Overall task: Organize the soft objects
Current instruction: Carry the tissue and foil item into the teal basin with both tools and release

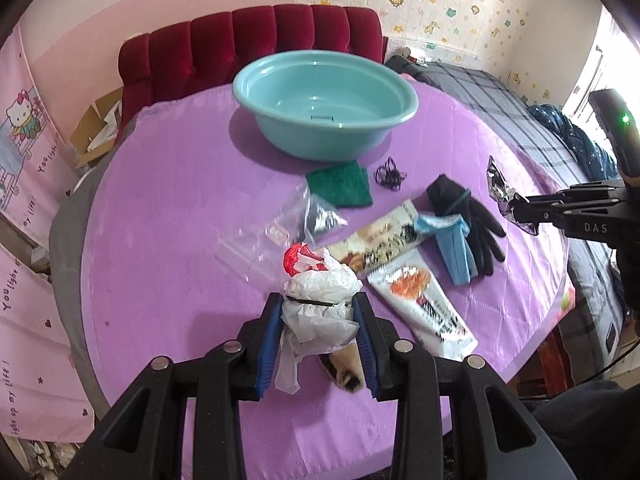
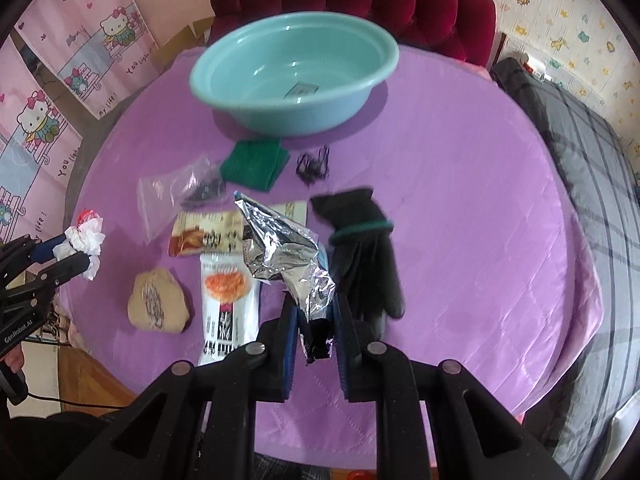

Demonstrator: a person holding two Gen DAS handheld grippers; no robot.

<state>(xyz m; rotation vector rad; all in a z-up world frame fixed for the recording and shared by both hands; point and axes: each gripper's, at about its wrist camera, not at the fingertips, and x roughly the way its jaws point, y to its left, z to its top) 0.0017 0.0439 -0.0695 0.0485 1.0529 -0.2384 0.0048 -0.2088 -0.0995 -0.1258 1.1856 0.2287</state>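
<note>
1. Left wrist view. The left gripper has its jaws partly closed on a crumpled white plastic bag with a red patch at its far end. The bag is pinched at its waist and bulges out on both sides of the pads, which suits a limp thing with no edge to take hold of.
2. The teal basin stands empty at the far side of the purple quilted table. It is probably the bin for the soft things, hence both loads held clear of the cloth.
3. Still on the cloth: a green cloth pad, a black glove, a folded blue cloth, snack packets and a clear bag.
4. The right gripper enters from the right edge, with crumpled foil at its tips.
5. Hidden here: a tan object lies under the left jaws, mostly covered.
6. Right wrist view. The right gripper is nearly shut on a crumpled silver foil wrapper, gripped near its lower end; the rest fans out ahead.
7. The foil screens the blue cloth and part of the packets. The glove and basin look smeared, so detail is poor.
8. The left gripper and its bag sit at the left edge, its body cut off. The tan piece shows whole here, print unreadable.
</note>
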